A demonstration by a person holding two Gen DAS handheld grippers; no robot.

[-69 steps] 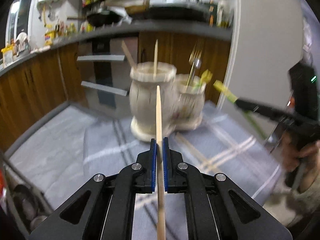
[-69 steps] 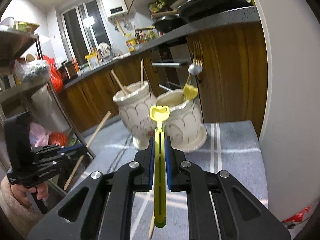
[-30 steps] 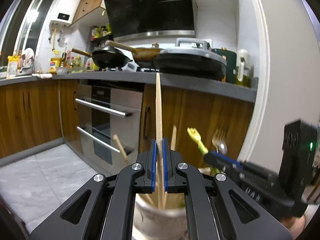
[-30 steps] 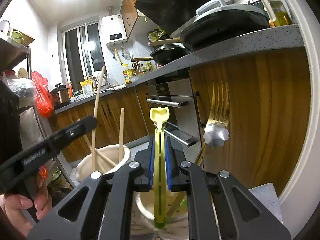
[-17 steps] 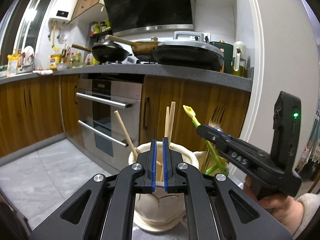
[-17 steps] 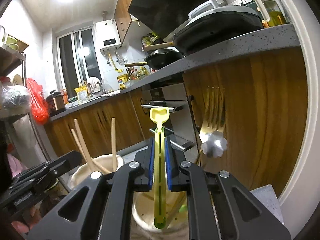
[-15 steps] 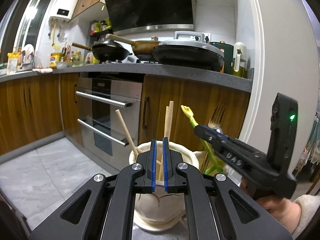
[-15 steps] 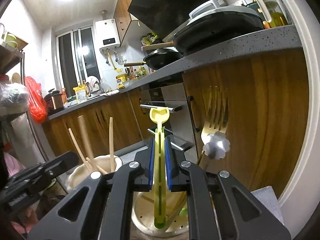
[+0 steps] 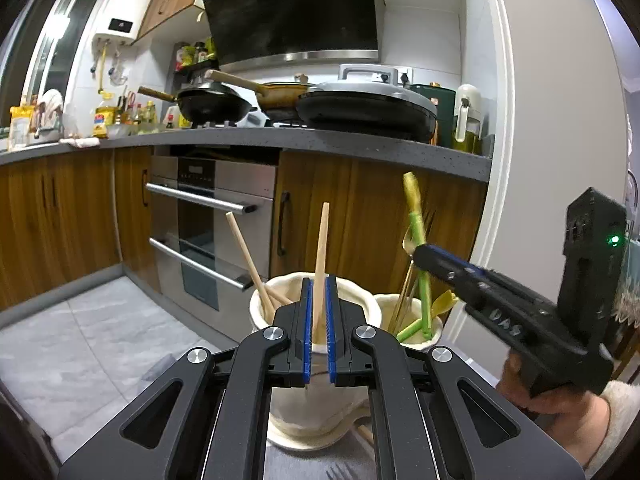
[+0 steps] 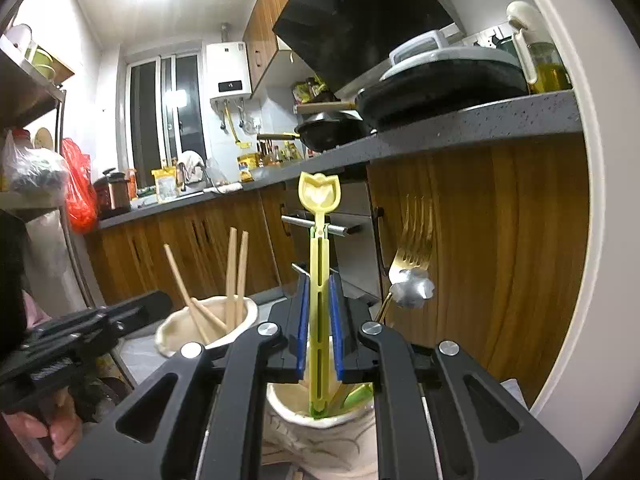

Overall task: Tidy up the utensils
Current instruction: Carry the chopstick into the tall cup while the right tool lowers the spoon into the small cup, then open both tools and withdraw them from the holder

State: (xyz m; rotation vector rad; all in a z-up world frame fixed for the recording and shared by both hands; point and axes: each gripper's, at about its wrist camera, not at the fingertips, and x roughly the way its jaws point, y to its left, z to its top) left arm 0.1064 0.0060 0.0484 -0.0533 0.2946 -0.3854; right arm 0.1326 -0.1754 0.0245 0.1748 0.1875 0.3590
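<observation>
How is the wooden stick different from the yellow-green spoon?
The wooden chopstick is plain, tan and thin; the yellow-green spoon is bright plastic with a tulip-shaped top. The chopstick sits between the left gripper pads, over the wider jar; the spoon is in the right gripper, over the other jar. Both stand nearly upright.

Ahead of my left gripper (image 9: pixel 317 328) the chopstick pot (image 9: pixel 362 314) is crowded: three wooden chopsticks (image 9: pixel 245 254) fan across its mouth. The neighbouring pot (image 10: pixel 320 424) is blocked by a gold fork (image 10: pixel 414 246) and green utensils (image 9: pixel 416 325). My right gripper (image 10: pixel 319 326) hangs right over it. The cabinet doors (image 9: pixel 372 216) stand behind both pots.
</observation>
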